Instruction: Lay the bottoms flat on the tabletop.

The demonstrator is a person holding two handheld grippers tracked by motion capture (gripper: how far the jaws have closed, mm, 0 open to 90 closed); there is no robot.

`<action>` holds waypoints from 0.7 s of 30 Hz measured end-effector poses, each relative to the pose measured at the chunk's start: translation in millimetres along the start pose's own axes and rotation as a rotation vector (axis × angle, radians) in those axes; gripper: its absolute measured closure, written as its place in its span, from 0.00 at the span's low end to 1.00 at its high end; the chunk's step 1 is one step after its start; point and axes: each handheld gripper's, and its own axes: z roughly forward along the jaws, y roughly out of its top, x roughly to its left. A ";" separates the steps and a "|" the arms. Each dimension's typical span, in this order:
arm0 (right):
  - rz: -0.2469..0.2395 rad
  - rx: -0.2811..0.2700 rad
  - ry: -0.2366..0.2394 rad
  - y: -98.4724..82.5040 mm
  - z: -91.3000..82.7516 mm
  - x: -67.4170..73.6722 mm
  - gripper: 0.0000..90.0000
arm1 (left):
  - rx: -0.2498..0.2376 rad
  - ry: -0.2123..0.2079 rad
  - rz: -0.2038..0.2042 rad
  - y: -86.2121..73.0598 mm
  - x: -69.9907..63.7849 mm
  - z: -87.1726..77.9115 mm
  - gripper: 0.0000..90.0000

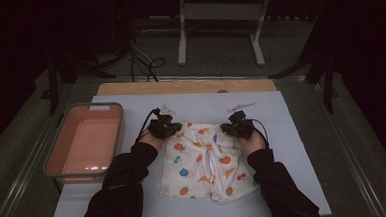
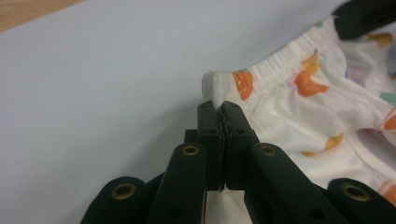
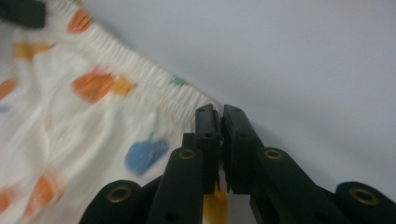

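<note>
1. The left gripper [image 2: 219, 108] has its jaws pressed together on a small peak of cloth at the waistband corner of the fruit-print shorts [image 1: 203, 158]. The bite is thin, right at the tips, so a sharp pull could likely draw the cloth out.
2. The right gripper [image 3: 219, 112] has its jaws nearly together at the other waistband corner, with fabric showing between and below them. The grip looks shallow and sits at the very edge of the elastic; I judge it the likelier of the two to slip.
3. The shorts lie flat on the pale blue mat [image 1: 287, 133], waistband at the far side, legs toward the person, between the two grippers.
4. If one corner lets go during a lift or fold, the garment would swing from the other and bunch up, spoiling any neat fold.
5. Uneven pulling could stretch the elastic or skew the cloth.
6. The pink basin [image 1: 58, 150] stands at the left, just beside the left forearm; a wide sweep of that sleeve could nudge it.
</note>
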 end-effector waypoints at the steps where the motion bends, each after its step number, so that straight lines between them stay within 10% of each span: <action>1: 0.000 -0.003 -0.009 2.2 1.9 -2.2 0.93 | -0.003 -0.002 -0.009 0.6 0.5 1.5 0.99; 13: 0.119 0.071 0.036 -1.9 18.3 -15.6 0.73 | 0.018 0.010 -0.040 -4.2 3.7 11.2 0.98; 21: 0.047 0.092 -0.022 0.0 13.4 -4.6 0.95 | 0.020 0.006 -0.040 -4.3 3.2 11.3 0.99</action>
